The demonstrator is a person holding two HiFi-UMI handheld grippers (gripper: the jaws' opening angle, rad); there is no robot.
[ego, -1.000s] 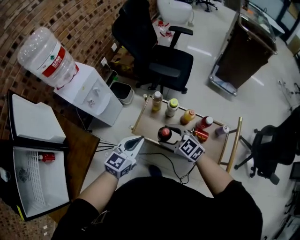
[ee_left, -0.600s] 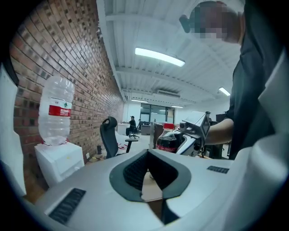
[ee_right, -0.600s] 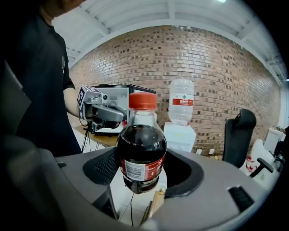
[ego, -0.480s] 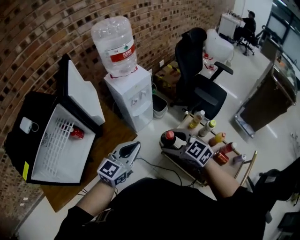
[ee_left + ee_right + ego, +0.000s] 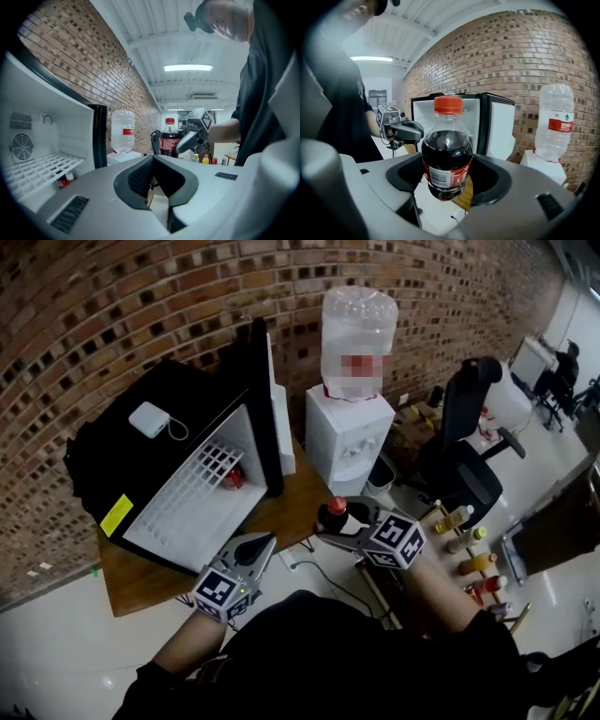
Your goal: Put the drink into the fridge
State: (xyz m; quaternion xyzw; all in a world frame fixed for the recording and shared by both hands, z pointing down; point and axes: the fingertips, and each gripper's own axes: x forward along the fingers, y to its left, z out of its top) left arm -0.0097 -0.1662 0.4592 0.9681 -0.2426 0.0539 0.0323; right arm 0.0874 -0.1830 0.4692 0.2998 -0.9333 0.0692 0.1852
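A wooden table (image 5: 286, 507) carries the open fridge (image 5: 173, 460).

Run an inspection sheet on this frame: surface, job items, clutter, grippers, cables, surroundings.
Surface: wooden table carrying the open fridge.
Job's things: cola bottle, upright, in the air; red drink on the fridge shelf.
Clutter: white box on the fridge top.
Grippers: right gripper fingers shut on the bottle; left gripper shut, empty.
Cables: thin dark cable on the floor.
Surroundings: brick wall, water dispenser, office chair, more drinks.
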